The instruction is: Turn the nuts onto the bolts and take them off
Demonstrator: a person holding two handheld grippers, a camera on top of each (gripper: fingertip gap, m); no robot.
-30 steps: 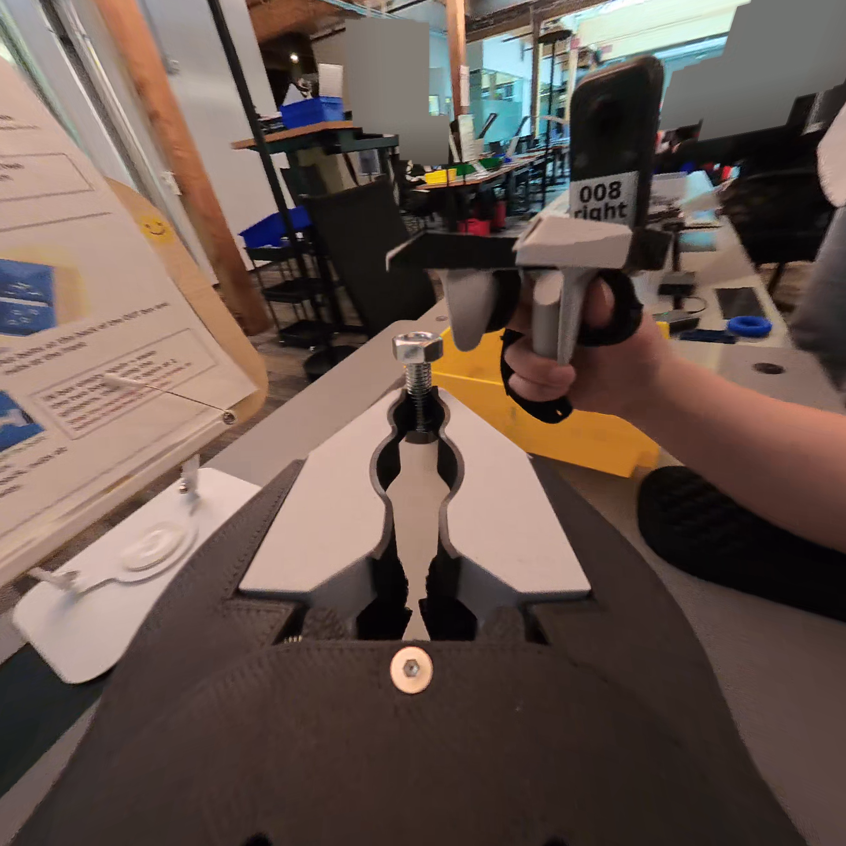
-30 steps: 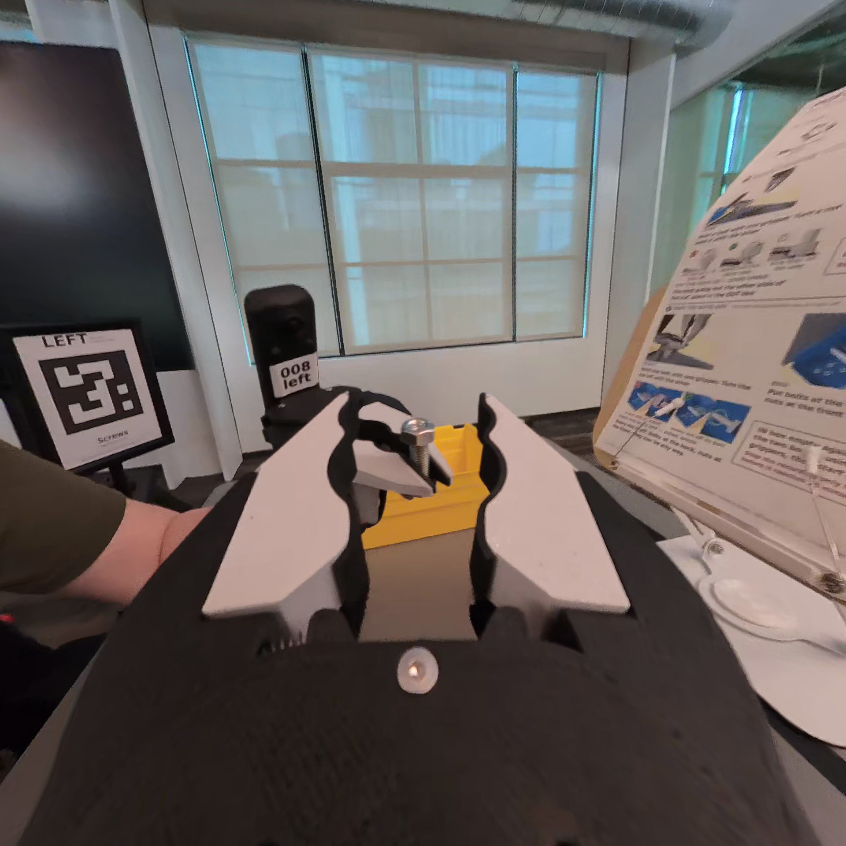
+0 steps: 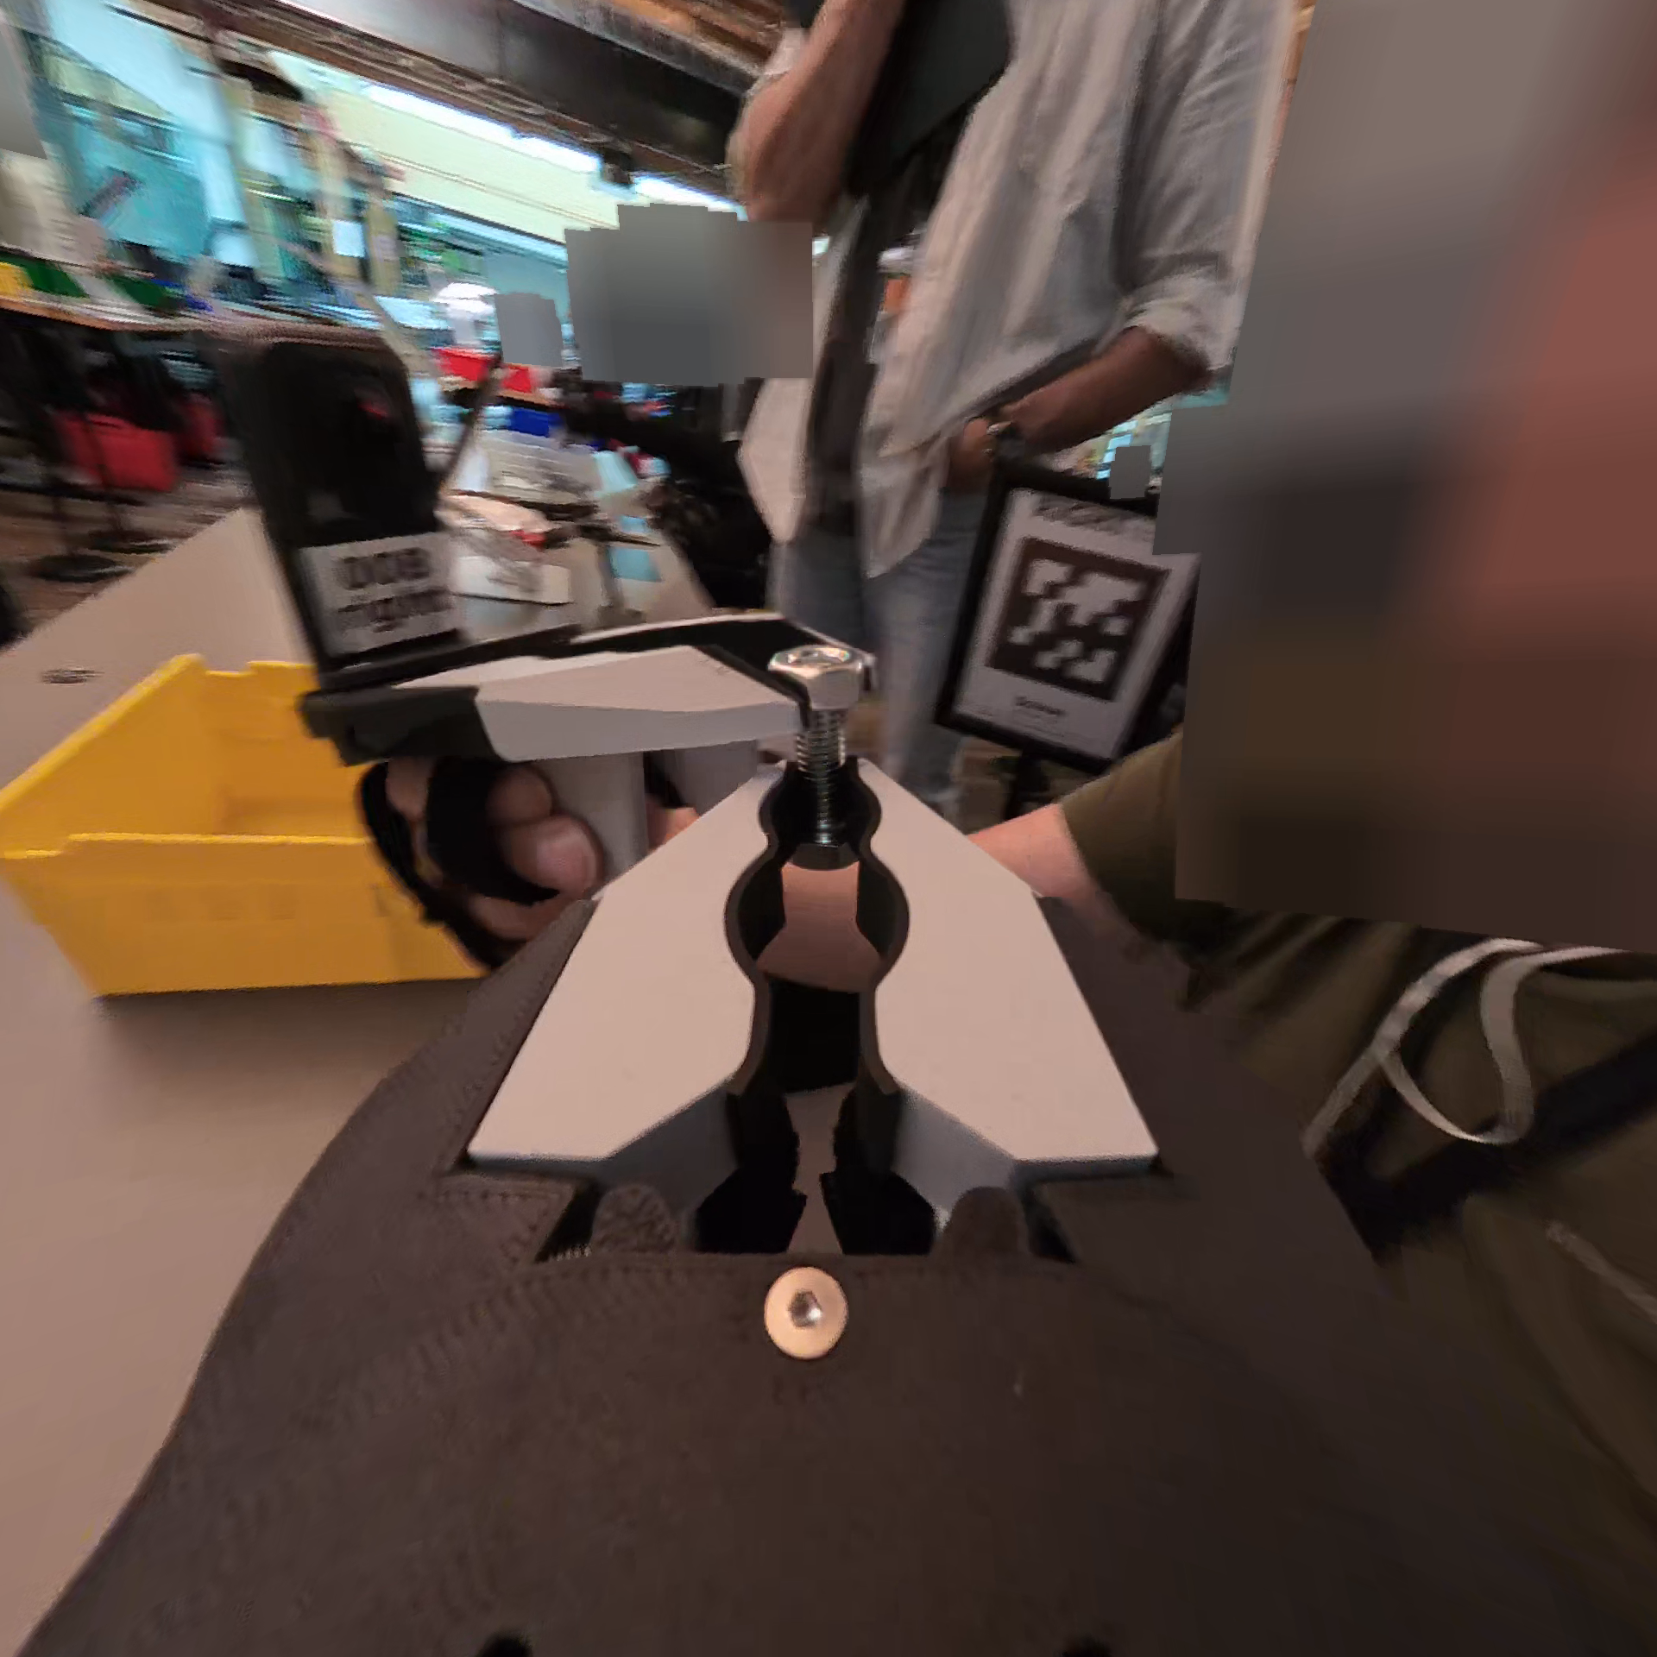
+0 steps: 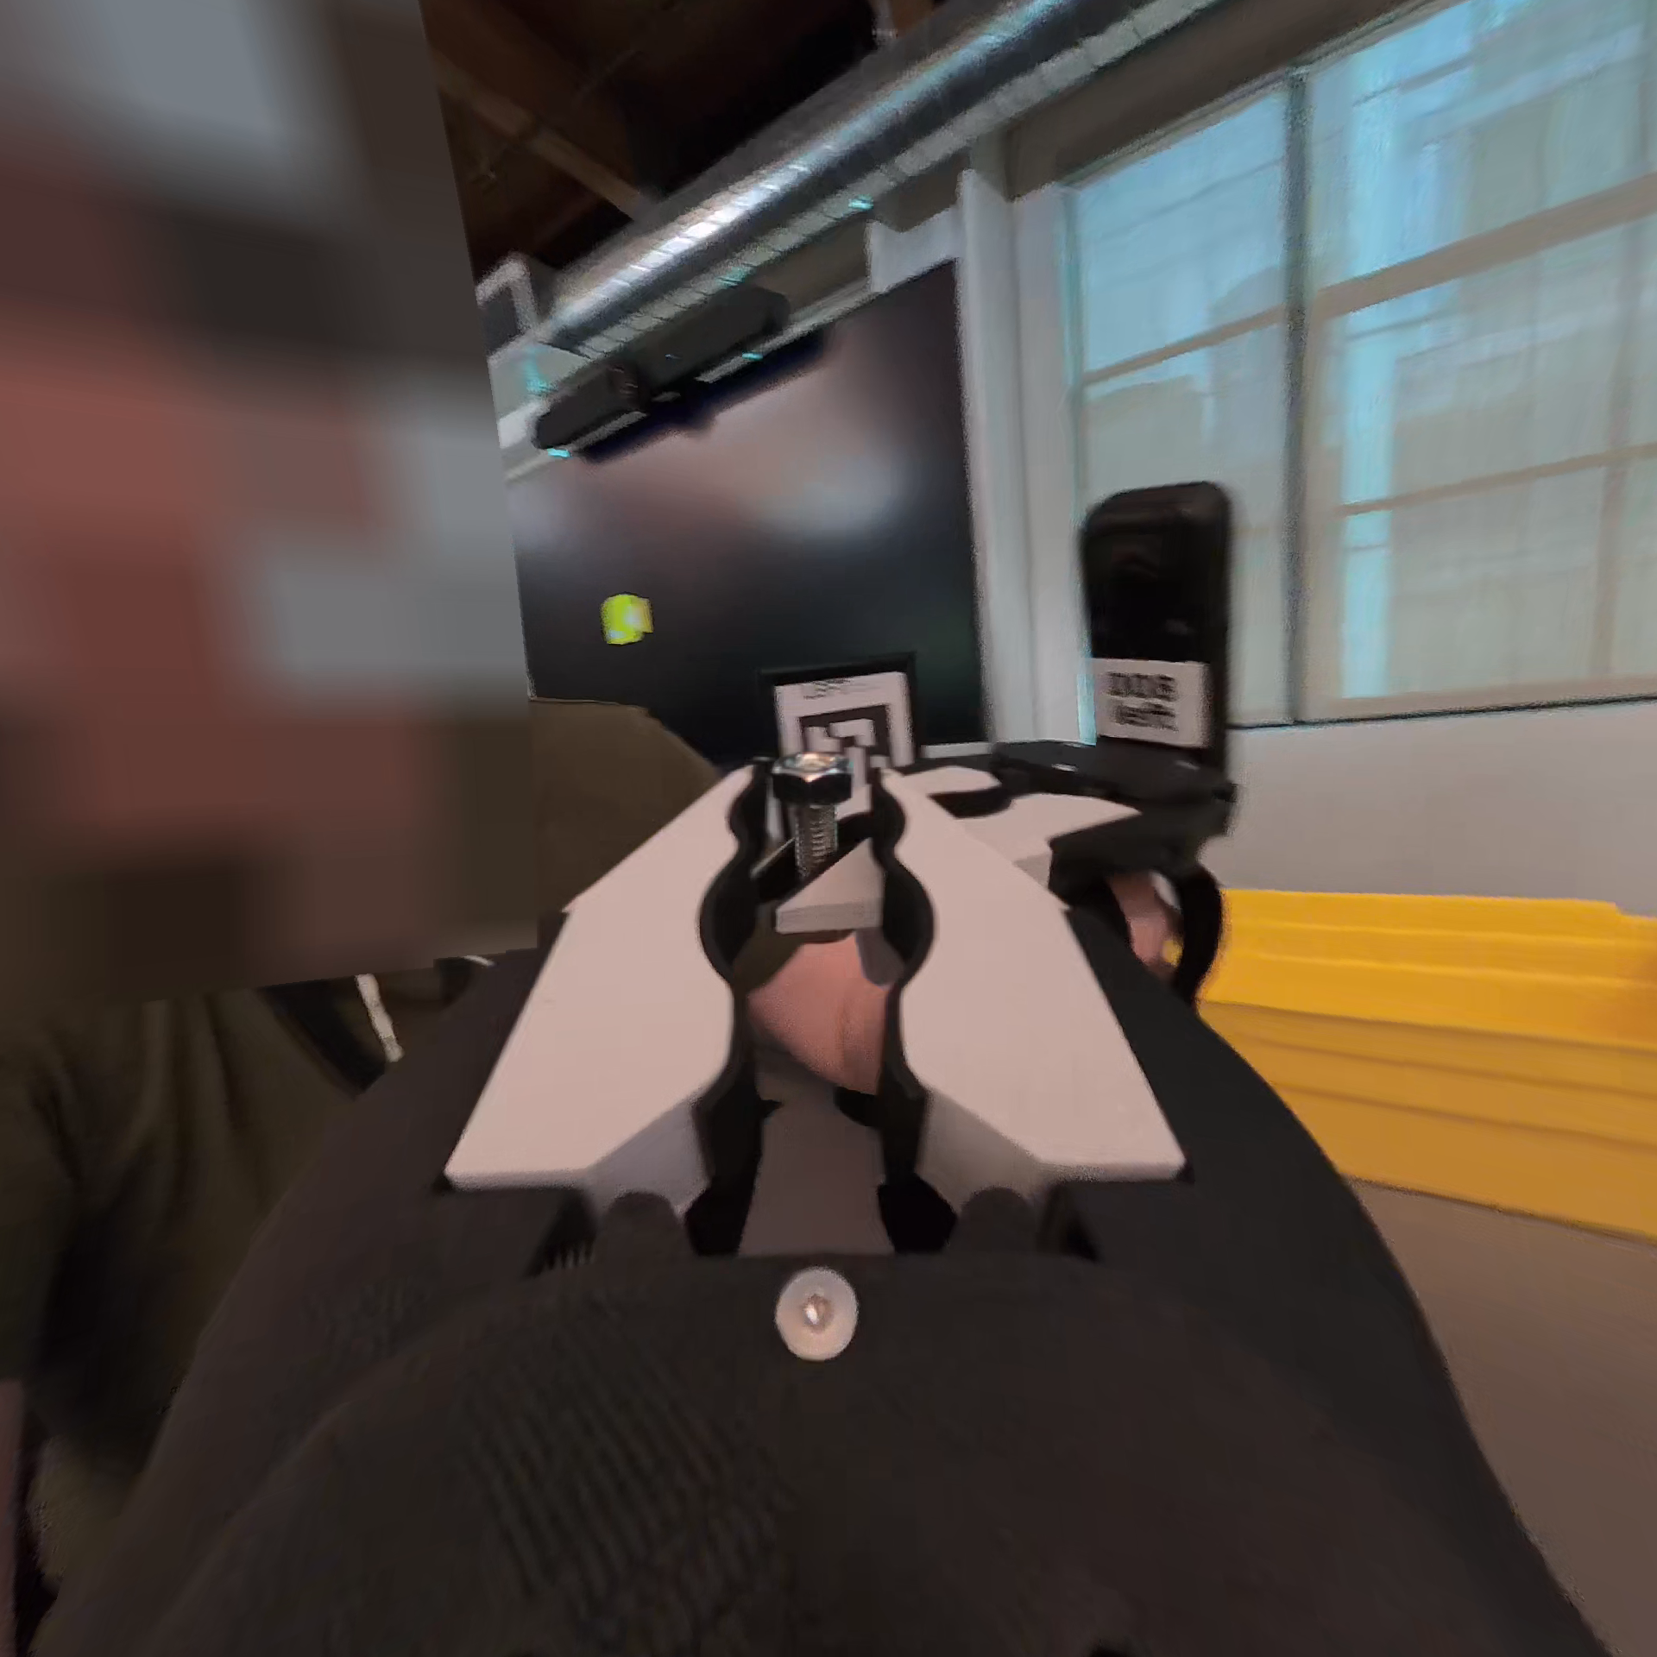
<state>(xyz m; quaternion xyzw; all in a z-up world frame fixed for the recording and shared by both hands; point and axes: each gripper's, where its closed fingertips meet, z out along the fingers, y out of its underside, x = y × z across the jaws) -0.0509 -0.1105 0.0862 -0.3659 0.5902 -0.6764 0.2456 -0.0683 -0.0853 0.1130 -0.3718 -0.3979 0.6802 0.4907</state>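
Observation:
A silver bolt [image 3: 820,762] stands upright with a hex nut [image 3: 822,674] at its top. My left gripper [image 3: 820,807] is shut on the lower threaded shaft and holds it above the table. My right gripper [image 3: 807,695] reaches in from the left, level, with its fingertips closed around the nut. In the right wrist view the right gripper [image 4: 811,793] flanks the nut [image 4: 810,778], the bolt [image 4: 811,843] hangs below it, and the left gripper [image 4: 802,883] grips the shaft from the right. The bolt's lower end is hidden between the left fingers.
A yellow bin [image 3: 179,861] sits on the grey table [image 3: 179,1166] at the left; it also shows in the right wrist view [image 4: 1435,1031]. A framed black-and-white marker sign [image 3: 1071,628] stands behind. A person in a light shirt [image 3: 1031,269] stands beyond the table.
The right gripper has moved onto the top of the bolt and closed around the nut; it stood open and apart before. Both grippers have swung round, so the backgrounds differ.

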